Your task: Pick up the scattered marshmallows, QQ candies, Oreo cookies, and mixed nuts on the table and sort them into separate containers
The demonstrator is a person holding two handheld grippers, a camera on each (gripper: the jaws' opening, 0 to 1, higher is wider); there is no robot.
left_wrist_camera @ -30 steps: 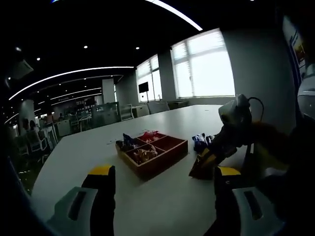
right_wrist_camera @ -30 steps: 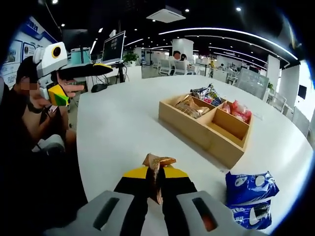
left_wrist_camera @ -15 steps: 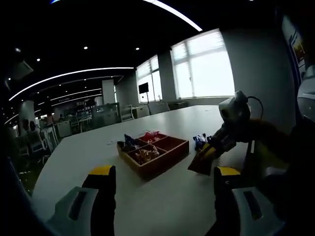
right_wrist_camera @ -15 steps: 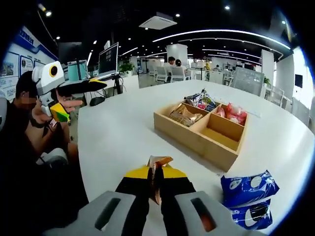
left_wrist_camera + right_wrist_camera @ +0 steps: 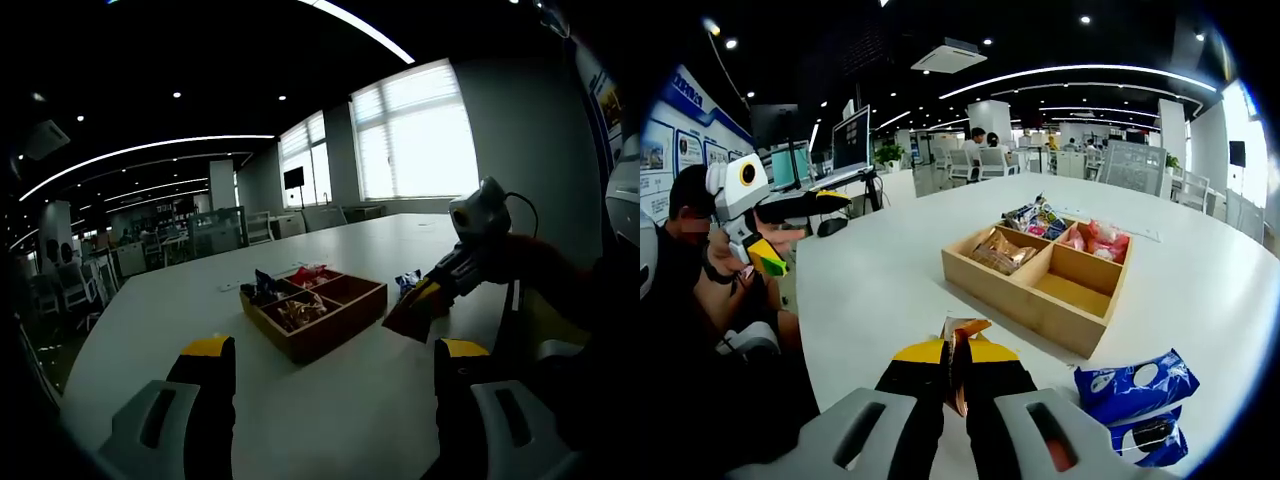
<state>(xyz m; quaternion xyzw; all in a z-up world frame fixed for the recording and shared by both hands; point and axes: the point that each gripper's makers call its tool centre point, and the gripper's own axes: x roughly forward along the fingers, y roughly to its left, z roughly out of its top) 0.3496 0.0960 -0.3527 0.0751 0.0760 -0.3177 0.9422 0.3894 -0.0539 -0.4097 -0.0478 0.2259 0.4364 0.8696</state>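
Right tool (image 5: 956, 372) clamped on nut packet (image 5: 960, 335), near wooden tray (image 5: 1038, 287).

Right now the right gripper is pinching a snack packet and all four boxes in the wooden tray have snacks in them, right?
Not all four. In the right gripper view, the tray has one empty box; the other three hold snacks. The right gripper does pinch a packet.

Left gripper view is dim and backlit: bright windows (image 5: 415, 135) blow out white. Right gripper view is brighter, lit by ceiling strips (image 5: 1080, 72). Fisheye bending curves both views' edges; far background looks soft.
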